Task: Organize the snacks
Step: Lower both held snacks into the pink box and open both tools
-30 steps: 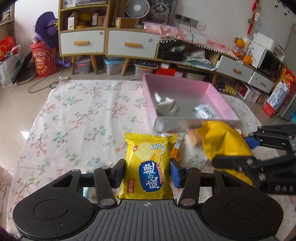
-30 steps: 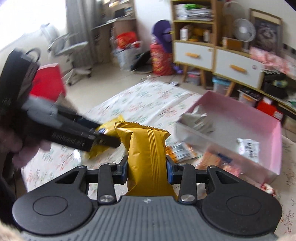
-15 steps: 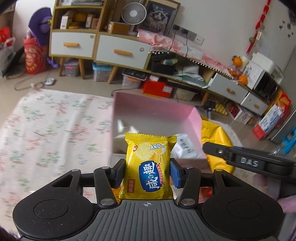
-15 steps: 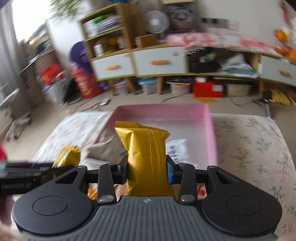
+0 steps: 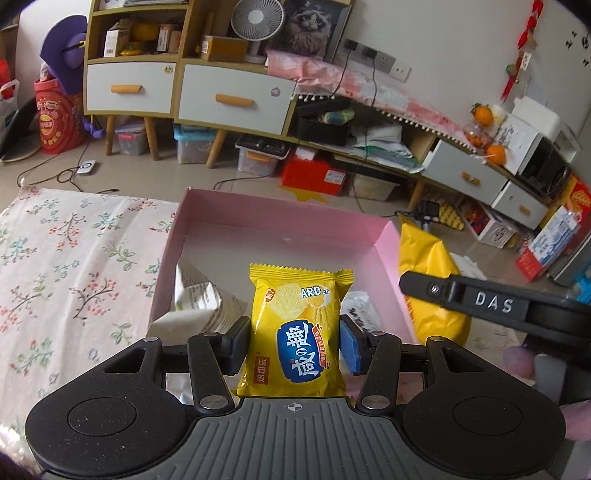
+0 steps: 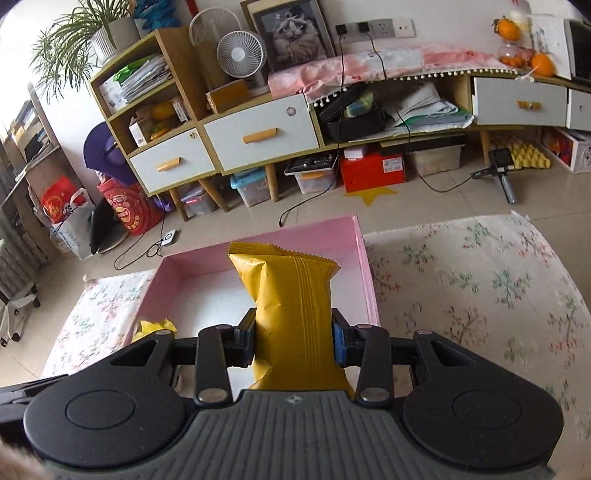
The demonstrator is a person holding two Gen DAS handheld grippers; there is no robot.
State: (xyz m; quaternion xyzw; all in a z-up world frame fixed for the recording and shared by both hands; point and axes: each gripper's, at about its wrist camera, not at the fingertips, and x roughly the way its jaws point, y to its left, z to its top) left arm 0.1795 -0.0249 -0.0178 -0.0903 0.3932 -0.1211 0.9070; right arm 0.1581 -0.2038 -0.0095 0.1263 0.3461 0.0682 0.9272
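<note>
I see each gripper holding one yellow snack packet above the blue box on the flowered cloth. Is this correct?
Not quite: the box is pink, not blue, as the left wrist view shows. The rest holds: the left gripper grips a yellow cracker packet, the right gripper a plain yellow packet, above the box on the flowered cloth.

Left gripper (image 5: pixel 293 341) clamps yellow cracker packet (image 5: pixel 295 332) above pink box (image 5: pixel 280 236).

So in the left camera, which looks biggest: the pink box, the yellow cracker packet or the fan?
1. Pink box
2. Cracker packet, though it's nearest the camera, so it looks bigger than it is
3. Fan, far away
</note>
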